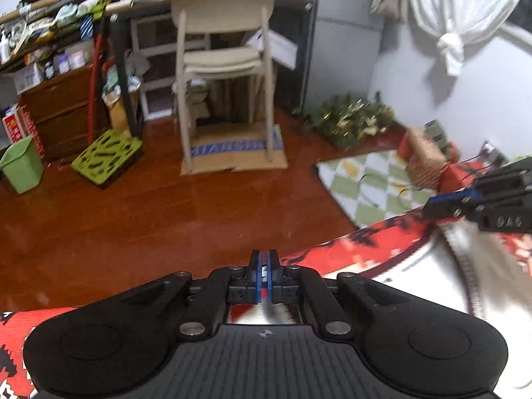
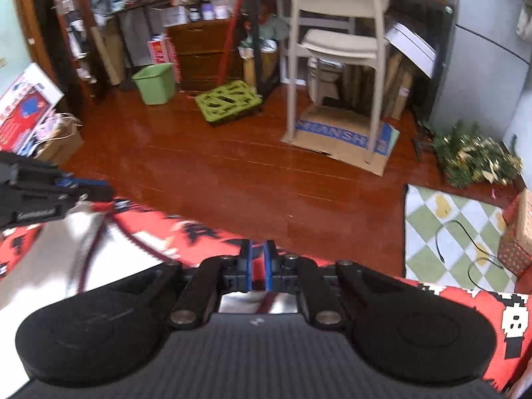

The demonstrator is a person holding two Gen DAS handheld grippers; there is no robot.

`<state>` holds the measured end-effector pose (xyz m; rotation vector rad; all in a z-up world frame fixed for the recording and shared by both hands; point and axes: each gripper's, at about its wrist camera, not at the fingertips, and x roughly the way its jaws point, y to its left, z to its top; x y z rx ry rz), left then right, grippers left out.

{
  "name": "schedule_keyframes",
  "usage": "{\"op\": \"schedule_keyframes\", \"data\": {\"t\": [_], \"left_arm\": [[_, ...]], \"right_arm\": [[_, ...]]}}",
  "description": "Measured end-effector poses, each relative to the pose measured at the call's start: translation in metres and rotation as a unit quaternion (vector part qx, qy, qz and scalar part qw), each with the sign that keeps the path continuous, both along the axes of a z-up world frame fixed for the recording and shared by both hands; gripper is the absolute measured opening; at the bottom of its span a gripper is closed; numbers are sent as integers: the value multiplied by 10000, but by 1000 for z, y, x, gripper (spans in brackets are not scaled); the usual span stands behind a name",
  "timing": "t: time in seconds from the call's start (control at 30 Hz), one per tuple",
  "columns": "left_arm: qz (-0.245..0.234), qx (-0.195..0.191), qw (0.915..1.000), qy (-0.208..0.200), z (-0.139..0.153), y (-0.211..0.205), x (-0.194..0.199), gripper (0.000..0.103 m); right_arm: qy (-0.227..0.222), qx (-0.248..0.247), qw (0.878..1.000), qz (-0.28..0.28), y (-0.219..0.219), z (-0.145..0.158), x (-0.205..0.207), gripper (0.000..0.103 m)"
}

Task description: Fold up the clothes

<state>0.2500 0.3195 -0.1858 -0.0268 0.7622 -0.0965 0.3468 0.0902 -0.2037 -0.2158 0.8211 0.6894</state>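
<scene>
A white garment (image 1: 429, 266) with dark red trim lies blurred over a red, black and white patterned cloth (image 1: 332, 252). My left gripper (image 1: 264, 261) is shut on a white edge of the garment, the pads almost touching. To its right, my right gripper (image 1: 435, 206) pinches the garment's trimmed edge. In the right wrist view, my right gripper (image 2: 257, 254) is shut on a thick fold of the garment (image 2: 126, 246), with dark red trim (image 2: 266, 302) running under the pads. My left gripper (image 2: 89, 191) holds the garment's other edge at far left.
Beyond the patterned cloth is a red-brown wooden floor (image 1: 166, 206). A beige chair (image 1: 222, 56) stands on flattened cardboard (image 1: 232, 156). A green bin (image 1: 23, 166), a green crate (image 1: 106, 156), cluttered shelves, a green checked mat (image 1: 369, 186) and a wreath (image 1: 352, 119) lie around.
</scene>
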Motion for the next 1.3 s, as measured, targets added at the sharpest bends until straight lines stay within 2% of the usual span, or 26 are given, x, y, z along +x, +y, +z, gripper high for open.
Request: {"op": "schedule_keyframes", "data": {"t": [0.13,0.27,0.4,0.6,0.7,0.77,0.9,1.0,1.13,1.3], "left_arm": [[-423,-191,9989,69,5,-19,-22,3],[-758,-74,9969,182,-7,-46,-30,3],[-741,-57,9970,200,-19,-57,-22,3],[-681,16,9975,168,-24,-63,-2,2],[-502,-165,9985,160,-19,-56,5,3],[-392,-310,9987,122,-12,-50,8,3],[-337,-495,9981,-171,19,-28,-6,5],[-252,-524,9983,-67,30,-2,-27,6],[-142,-143,9997,147,27,19,-65,6],[83,-315,9988,365,7,33,-95,6]], "right_arm": [[90,-75,9988,485,7,3,-32,8],[244,-204,9969,724,20,-5,-51,8],[191,-208,9971,705,34,-16,-52,8],[90,-201,9974,681,56,-26,-29,9],[206,-30,9986,476,54,-26,-15,9],[250,95,9990,361,45,-18,-9,9],[239,277,9992,179,16,12,-3,9],[317,254,9992,-65,-23,31,-4,9],[426,-82,9988,-244,-69,32,-16,9],[384,-262,9986,-240,-81,8,-29,9]]}}
